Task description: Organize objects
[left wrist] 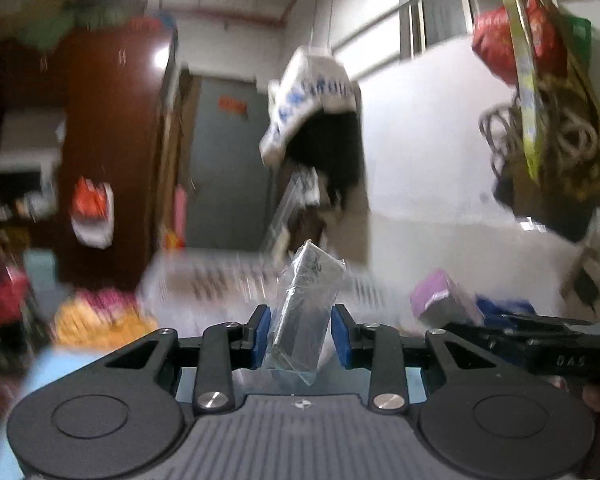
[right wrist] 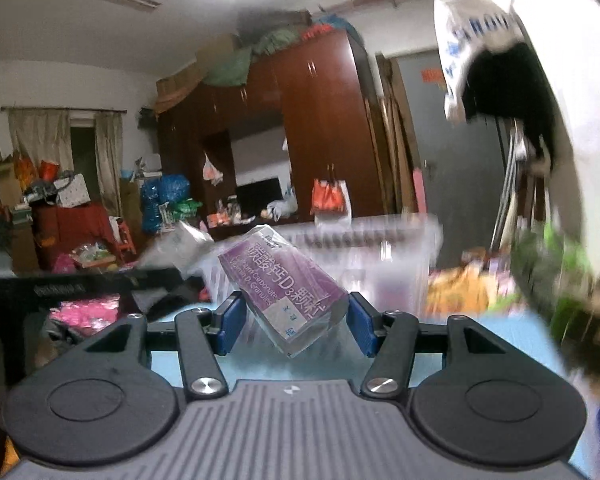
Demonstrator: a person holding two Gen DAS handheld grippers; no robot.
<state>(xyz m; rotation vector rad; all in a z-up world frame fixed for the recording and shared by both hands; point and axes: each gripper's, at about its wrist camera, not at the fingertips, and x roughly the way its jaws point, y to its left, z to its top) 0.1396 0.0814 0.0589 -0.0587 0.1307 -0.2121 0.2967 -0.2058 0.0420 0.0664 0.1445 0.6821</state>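
Cluttered room behind — left hand-held gripper [left wrist: 300, 336] pinching clear packet [left wrist: 306, 304], right hand-held gripper [right wrist: 294, 322] clamping purple box [right wrist: 282, 290].

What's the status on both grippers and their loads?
Left gripper shut on clear-wrapped packet. Right gripper shut on purple box, tilted. Clear bin ahead, blurred.

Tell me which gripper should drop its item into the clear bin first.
Probably the right. The right gripper holds the purple box with the clear bin looming just behind it; the left gripper, holding a clear packet, sees that bin farther off and blurred.
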